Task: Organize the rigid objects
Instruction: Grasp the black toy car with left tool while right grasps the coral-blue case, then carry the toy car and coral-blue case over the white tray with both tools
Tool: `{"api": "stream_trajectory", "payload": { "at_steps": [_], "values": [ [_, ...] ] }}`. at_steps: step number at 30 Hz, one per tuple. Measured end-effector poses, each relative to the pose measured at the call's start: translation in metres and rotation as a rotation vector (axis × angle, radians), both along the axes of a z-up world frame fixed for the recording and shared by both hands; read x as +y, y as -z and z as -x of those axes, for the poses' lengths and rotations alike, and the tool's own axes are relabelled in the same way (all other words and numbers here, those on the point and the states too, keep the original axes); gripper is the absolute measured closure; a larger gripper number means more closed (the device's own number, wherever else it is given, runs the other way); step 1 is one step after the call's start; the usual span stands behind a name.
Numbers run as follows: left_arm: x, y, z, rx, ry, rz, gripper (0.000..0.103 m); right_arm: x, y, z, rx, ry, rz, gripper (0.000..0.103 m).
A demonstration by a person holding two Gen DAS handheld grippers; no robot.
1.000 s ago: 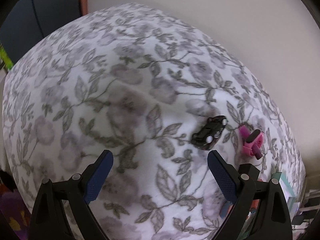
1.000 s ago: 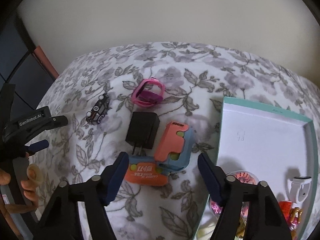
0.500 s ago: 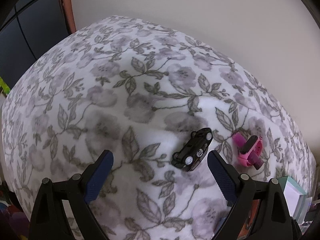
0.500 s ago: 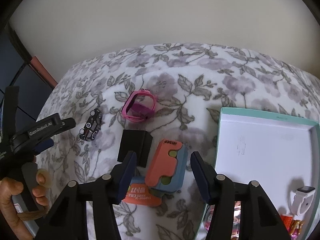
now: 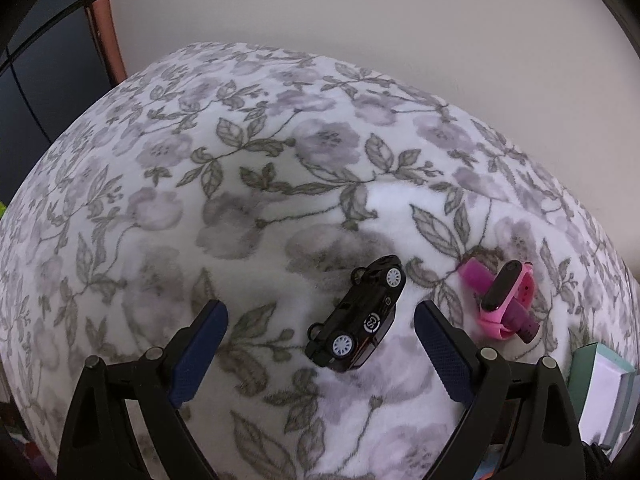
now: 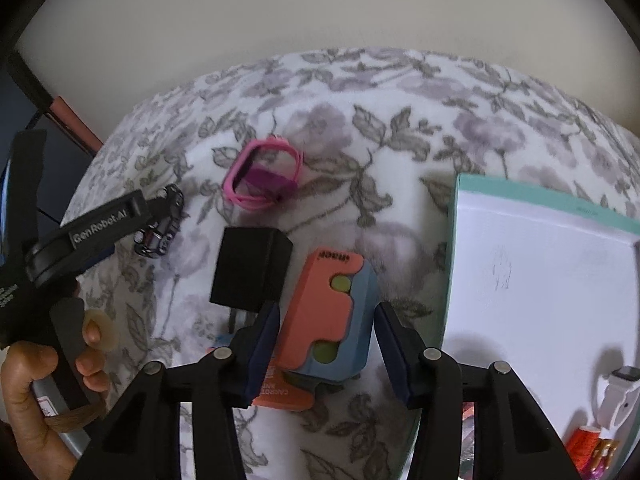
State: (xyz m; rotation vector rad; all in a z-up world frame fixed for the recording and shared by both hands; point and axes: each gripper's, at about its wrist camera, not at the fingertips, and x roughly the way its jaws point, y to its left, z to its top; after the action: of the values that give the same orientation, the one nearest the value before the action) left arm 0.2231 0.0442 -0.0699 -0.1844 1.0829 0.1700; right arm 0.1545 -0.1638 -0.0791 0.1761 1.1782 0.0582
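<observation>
A black toy car [image 5: 358, 316] lies on the flowered blanket, between my left gripper's [image 5: 320, 312] open jaws, nearer the right finger. It also shows in the right wrist view [image 6: 160, 228], partly behind the left gripper [image 6: 104, 224]. A pink wristband [image 5: 504, 306] lies to its right, seen also in the right wrist view [image 6: 262, 180]. My right gripper [image 6: 326, 320] is open with its fingers on either side of an orange and blue toy [image 6: 332, 312]. I cannot tell whether they touch it. A black charger block [image 6: 250, 274] sits just left.
A teal-rimmed white box [image 6: 540, 280] stands at the right and holds a white watch [image 6: 618, 388] and small items in its near corner. An orange card [image 6: 284, 394] lies under the toy. The wall [image 5: 360, 20] bounds the far side. The blanket [image 5: 240, 200] drops off at the left.
My left gripper has moved toward the toy car, which now lies between its fingers. My right gripper has moved forward over the orange and blue toy and its jaws have narrowed.
</observation>
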Motion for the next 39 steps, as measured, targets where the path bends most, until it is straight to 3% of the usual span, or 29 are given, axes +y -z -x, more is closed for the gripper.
{"api": "stream_trajectory", "payload": {
  "at_steps": [3, 9, 12, 21, 28, 39],
  "values": [
    [0.0, 0.005, -0.001, -0.002, 0.004, 0.01, 0.01, -0.001, 0.006, 0.0, 0.008, 0.004, -0.003, 0.054],
    [-0.005, 0.012, -0.001, 0.008, 0.031, -0.001, 0.025, 0.0, 0.006, 0.0, 0.003, -0.004, 0.005, 0.054],
    [-0.008, 0.014, 0.001, 0.014, 0.042, -0.009, 0.038, 0.001, 0.007, 0.0, 0.002, -0.01, 0.018, 0.054],
    [-0.012, 0.011, 0.001, 0.025, 0.088, 0.002, 0.064, -0.001, 0.007, 0.0, 0.003, -0.004, -0.005, 0.055],
    [-0.008, 0.006, 0.001, 0.047, 0.073, 0.04, 0.072, -0.008, 0.004, 0.001, 0.002, 0.005, -0.058, 0.055],
    [0.005, -0.005, 0.004, 0.043, 0.041, 0.127, 0.073, -0.013, -0.018, 0.005, -0.032, -0.006, -0.115, 0.058]
  ]
}}
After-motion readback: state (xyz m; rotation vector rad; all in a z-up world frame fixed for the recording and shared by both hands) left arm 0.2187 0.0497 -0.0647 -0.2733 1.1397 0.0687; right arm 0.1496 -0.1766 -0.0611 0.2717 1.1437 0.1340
